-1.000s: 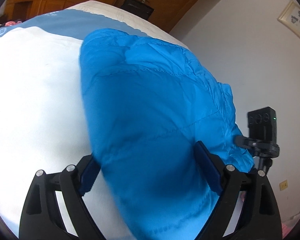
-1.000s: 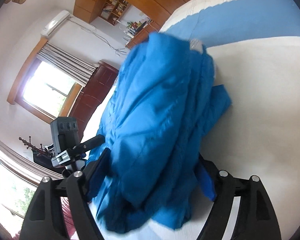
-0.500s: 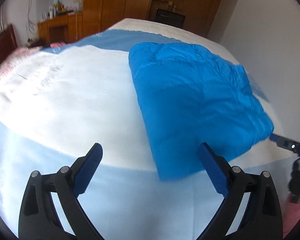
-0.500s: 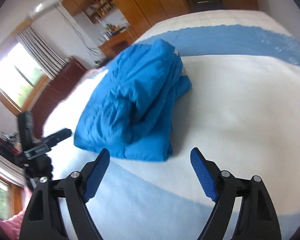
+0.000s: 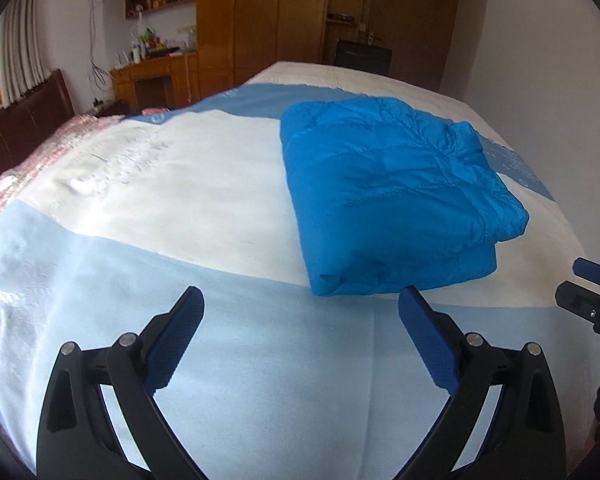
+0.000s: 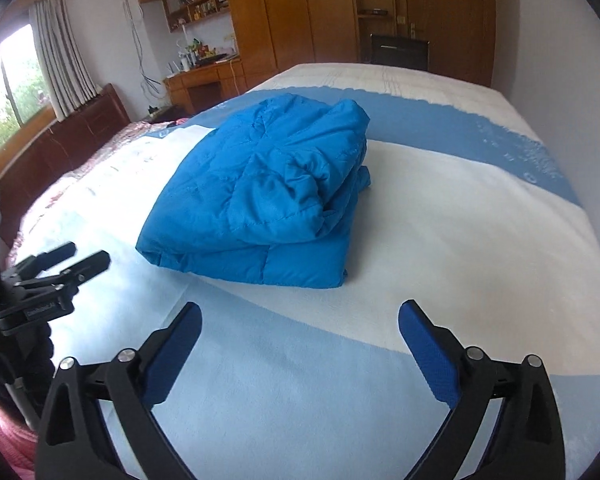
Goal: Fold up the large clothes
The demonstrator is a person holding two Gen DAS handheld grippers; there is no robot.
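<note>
A bright blue quilted down jacket [image 5: 392, 196] lies folded in a compact bundle on the bed; it also shows in the right wrist view [image 6: 268, 196]. My left gripper [image 5: 300, 304] is open and empty, held back from the jacket's near edge above the pale blue sheet. My right gripper [image 6: 300, 316] is open and empty, also short of the jacket's near edge. The right gripper's tip [image 5: 592, 292] shows at the right edge of the left wrist view, and the left gripper [image 6: 56, 276] shows at the left of the right wrist view.
The bed [image 5: 180, 184] has a white and blue cover with a pink blanket [image 5: 40, 156] on its left side. A dark headboard [image 6: 60, 140], wooden wardrobes [image 6: 320, 12], a desk [image 6: 204, 80] and a black chair [image 6: 400, 52] stand around it. A white wall [image 5: 560, 60] is on the right.
Both grippers let go of the jacket and pulled back toward the near edge of the bed. The jacket now lies folded on the bed, farther from both grippers.
</note>
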